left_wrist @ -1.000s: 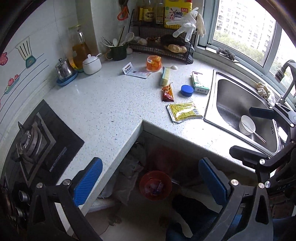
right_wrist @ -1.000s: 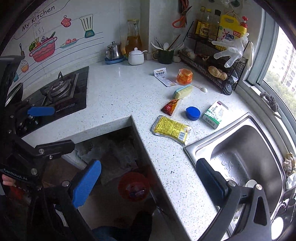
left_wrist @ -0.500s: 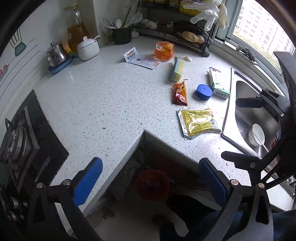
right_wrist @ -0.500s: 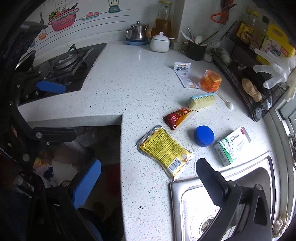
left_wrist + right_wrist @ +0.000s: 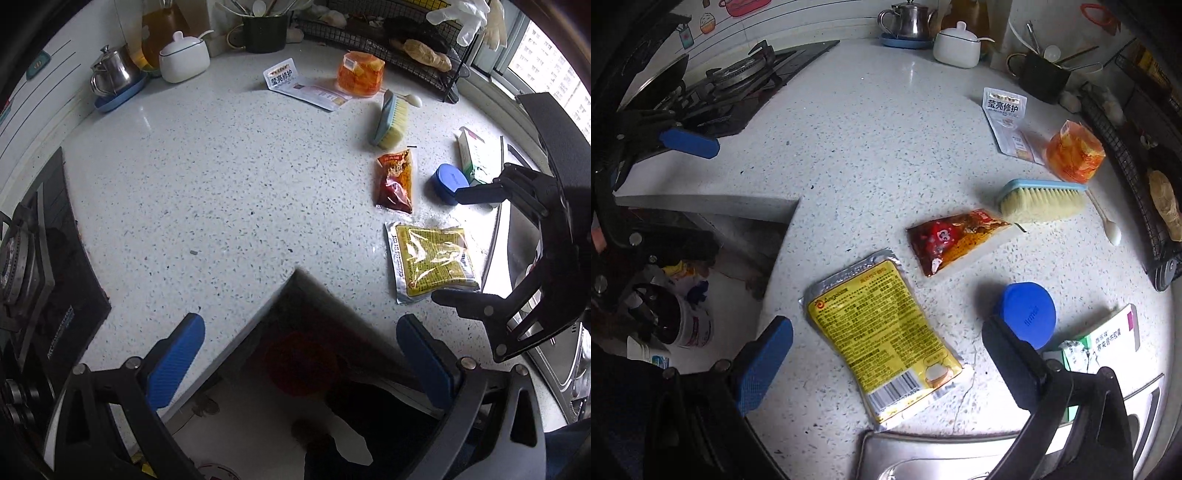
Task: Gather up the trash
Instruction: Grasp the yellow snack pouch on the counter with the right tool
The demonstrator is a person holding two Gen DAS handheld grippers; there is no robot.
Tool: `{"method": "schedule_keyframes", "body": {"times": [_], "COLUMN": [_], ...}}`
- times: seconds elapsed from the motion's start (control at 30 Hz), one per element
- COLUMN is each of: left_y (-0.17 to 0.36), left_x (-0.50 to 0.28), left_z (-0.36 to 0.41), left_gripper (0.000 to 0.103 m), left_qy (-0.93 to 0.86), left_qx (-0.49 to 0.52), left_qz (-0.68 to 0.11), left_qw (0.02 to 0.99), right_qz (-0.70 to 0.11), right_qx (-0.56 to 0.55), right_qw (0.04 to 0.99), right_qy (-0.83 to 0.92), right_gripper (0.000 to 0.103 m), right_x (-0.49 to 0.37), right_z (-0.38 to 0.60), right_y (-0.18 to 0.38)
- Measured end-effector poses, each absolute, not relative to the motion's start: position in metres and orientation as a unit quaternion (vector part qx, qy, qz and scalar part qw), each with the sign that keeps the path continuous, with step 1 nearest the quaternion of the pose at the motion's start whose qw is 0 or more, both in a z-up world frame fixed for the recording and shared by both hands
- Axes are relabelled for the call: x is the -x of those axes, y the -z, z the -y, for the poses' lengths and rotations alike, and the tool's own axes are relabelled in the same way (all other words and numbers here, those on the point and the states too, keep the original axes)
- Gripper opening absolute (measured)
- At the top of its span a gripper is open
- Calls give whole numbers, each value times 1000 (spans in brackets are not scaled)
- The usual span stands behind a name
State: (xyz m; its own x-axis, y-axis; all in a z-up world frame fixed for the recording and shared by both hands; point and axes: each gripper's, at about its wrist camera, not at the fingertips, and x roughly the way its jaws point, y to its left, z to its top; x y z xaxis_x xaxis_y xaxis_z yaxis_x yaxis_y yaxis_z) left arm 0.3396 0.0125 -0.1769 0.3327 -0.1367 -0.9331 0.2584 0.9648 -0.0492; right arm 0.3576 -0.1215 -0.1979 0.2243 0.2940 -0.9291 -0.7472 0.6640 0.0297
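Note:
A yellow foil packet (image 5: 886, 328) lies on the speckled counter by the sink edge; it also shows in the left wrist view (image 5: 432, 258). A red sauce sachet (image 5: 955, 238) (image 5: 395, 181), a blue round lid (image 5: 1027, 314) (image 5: 448, 182), a green-white carton (image 5: 1104, 341) (image 5: 476, 155), a white sachet (image 5: 1006, 122) (image 5: 303, 86) and an orange wrapper (image 5: 1073, 151) (image 5: 360, 74) lie nearby. My right gripper (image 5: 886, 365) is open just above the yellow packet. My left gripper (image 5: 301, 360) is open and empty over the counter's inner corner.
A scrub brush (image 5: 1043, 201) and white spoon (image 5: 1110, 229) lie beyond the sachet. The gas hob (image 5: 33, 258) is at the left, the sink (image 5: 960, 458) at the right. A red bin (image 5: 301, 363) sits on the floor below the corner. A wire rack (image 5: 388, 33), kettle and jars line the back.
Both grippers have moved forward and down over the counter. The right gripper has closed in on the yellow packet, which now sits between its open fingers.

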Motion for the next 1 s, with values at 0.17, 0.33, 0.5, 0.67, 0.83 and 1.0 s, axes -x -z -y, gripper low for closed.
{"method": "schedule_keyframes", "body": {"times": [0.17, 0.33, 0.5, 0.67, 0.83, 1.0], "left_y": [177, 177, 174, 172, 162, 146], "left_x": [-348, -354, -358, -362, -373, -385], "left_z": [-12, -14, -21, -22, -9, 13], "left_gripper": [103, 103, 103, 103, 103, 103], "left_qy": [124, 120, 116, 114, 123, 142], "left_qx": [-51, -55, -54, -49, -53, -69], "left_qz": [-568, -570, -571, -572, -563, -549], "left_qw": [812, 811, 811, 811, 815, 821], "right_qz": [-530, -524, -508, -493, -502, -506], "right_qx": [221, 251, 247, 225, 181, 96], "right_qw": [729, 715, 720, 743, 762, 795], "right_qy": [-373, -388, -403, -392, -368, -322], "right_gripper": [101, 100, 84, 43, 33, 32], "right_x": [-357, -351, -348, -361, -363, -367], "right_z": [122, 116, 117, 128, 137, 159], "right_y": [208, 215, 210, 205, 203, 178]}}
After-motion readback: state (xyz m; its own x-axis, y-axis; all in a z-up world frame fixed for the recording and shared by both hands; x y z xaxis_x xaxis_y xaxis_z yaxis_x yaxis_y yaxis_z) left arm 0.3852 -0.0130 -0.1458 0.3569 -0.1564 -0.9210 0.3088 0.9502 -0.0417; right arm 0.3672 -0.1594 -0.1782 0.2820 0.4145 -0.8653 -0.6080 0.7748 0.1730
